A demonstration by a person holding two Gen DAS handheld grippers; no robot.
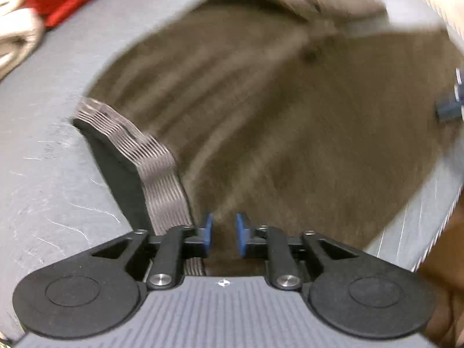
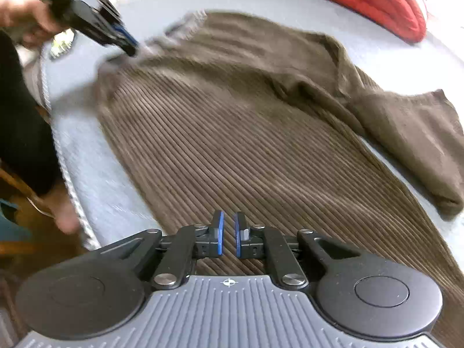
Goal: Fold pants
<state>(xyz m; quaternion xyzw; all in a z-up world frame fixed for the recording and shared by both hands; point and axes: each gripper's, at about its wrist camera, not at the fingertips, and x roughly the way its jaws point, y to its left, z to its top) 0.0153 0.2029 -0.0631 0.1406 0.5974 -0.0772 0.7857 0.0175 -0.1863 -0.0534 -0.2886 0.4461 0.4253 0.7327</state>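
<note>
the brown corduroy pants (image 2: pixel 232 133) lie spread on the grey-blue bed (image 2: pixel 95 174), legs trailing toward 3 o'clock. the right gripper (image 2: pixel 229 237) has its jaws nearly closed, the left gripper (image 1: pixel 224 233) a narrow gap; whether either pinches cloth i cannot tell. lift both corners evenly, keeping the waistband (image 1: pixel 150 156) edge taut.

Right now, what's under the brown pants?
The brown corduroy pants lie on a grey-blue padded surface, which shows bare all around them. Whatever is directly beneath the cloth is covered and cannot be seen.
</note>
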